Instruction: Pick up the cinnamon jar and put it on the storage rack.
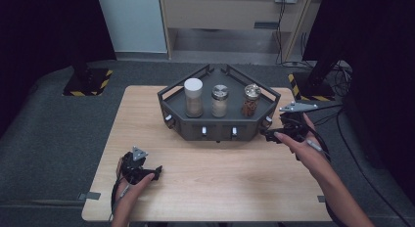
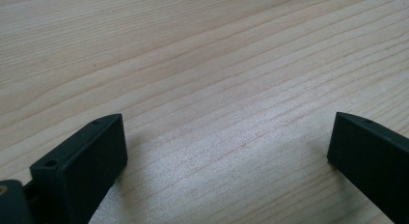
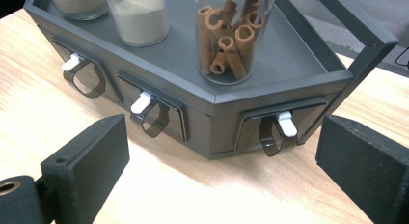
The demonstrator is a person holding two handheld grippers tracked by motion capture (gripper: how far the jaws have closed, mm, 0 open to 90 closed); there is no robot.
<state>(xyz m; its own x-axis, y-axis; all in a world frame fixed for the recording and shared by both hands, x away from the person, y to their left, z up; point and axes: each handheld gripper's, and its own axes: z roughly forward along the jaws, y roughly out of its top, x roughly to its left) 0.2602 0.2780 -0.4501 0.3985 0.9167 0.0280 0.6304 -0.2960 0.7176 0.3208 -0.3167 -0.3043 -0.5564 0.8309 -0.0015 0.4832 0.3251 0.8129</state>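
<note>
A dark grey rack (image 1: 218,131) with a railed top stands at the table's back centre. On it are a white-lidded jar (image 1: 193,97), a metal-lidded jar of pale powder (image 1: 219,101) and a jar of cinnamon sticks (image 1: 251,101). Small drawers with white tabs line its front. My right gripper (image 1: 271,136) hovers open just off the rack's right front corner, facing a drawer with a white tab (image 3: 286,123) and loop handle (image 3: 270,139). My left gripper (image 1: 156,173) rests open over bare wood at the front left, with nothing between its black fingers (image 2: 89,161).
The wooden table (image 1: 215,188) has free room across its front and middle. Dark carpeted floor surrounds it. A stand base with yellow-black stripes (image 1: 88,82) sits back left, and cables (image 1: 337,70) lie on the floor back right.
</note>
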